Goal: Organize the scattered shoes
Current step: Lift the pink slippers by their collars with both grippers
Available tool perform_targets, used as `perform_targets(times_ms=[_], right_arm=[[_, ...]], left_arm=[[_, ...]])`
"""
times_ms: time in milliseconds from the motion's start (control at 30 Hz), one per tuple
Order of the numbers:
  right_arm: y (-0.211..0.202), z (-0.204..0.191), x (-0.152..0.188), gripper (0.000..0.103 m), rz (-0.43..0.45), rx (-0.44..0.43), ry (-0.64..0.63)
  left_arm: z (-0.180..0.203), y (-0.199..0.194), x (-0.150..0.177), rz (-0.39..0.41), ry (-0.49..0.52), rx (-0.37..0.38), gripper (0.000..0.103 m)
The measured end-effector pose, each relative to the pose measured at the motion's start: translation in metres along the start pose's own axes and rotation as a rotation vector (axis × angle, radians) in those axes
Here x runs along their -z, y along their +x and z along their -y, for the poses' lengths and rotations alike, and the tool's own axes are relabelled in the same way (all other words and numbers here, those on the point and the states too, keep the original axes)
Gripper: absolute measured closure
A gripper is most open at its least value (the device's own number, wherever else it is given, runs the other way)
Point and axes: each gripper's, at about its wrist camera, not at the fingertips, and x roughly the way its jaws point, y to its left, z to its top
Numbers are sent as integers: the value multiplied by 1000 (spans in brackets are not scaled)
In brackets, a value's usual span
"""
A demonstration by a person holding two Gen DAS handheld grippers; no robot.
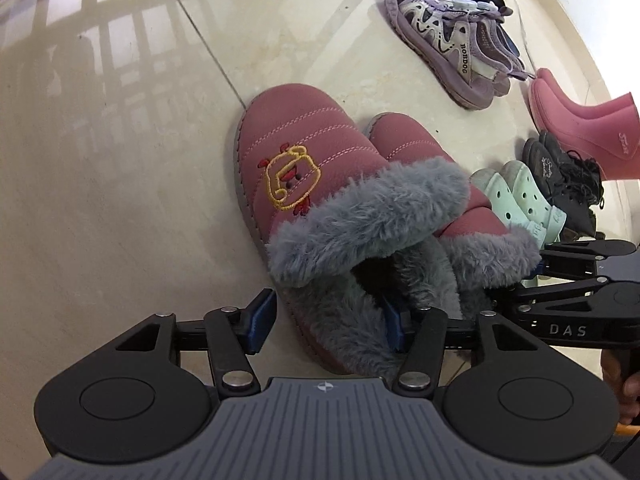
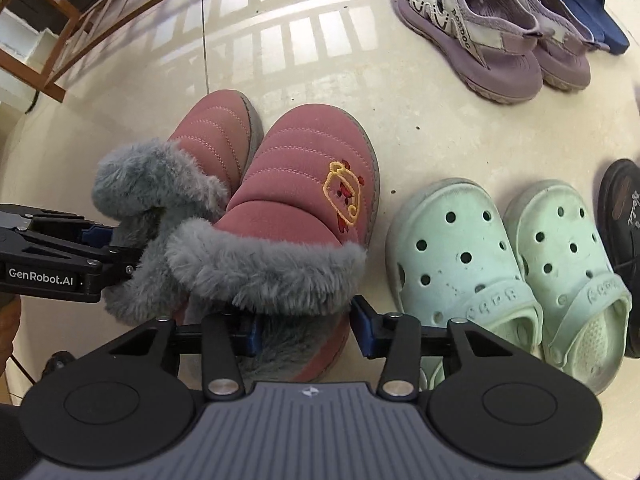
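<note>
Grey fur fills both claws. The left gripper stands wide around the heel of the left pink slipper. The right gripper, also wide, straddles the right pink slipper, touching its twin; mint clogs lie just right.

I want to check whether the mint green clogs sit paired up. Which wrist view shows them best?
The right wrist view: both mint green clogs lie side by side, whole and seen from above, right of the pink fur slippers. In the left wrist view only their toes show, behind the slippers.
</note>
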Motion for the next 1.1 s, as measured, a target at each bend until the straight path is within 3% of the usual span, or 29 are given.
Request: perform_targets(times_ms=[200, 300, 400, 767, 967, 1100], right_arm=[[-2, -5, -8, 66, 27, -8, -6], [-6, -6, -20, 68, 41, -36, 16], [-9, -9, -36, 72, 62, -58, 27], [-14, -65, -119, 75, 119, -116, -63], [-3, -97, -156, 76, 112, -79, -129], [12, -103, -157, 78, 97, -60, -130]], left_arm=[[-9, -11, 2, 54, -35, -36, 65], [-23, -26, 0, 117, -101, -44, 68], [-29, -46, -4, 199, -99, -71, 79], [-66, -98, -19, 394, -165, -140, 81], [-98, -100, -19, 396, -246, -153, 82], [-118, -95, -16, 379, -287, -160, 82]])
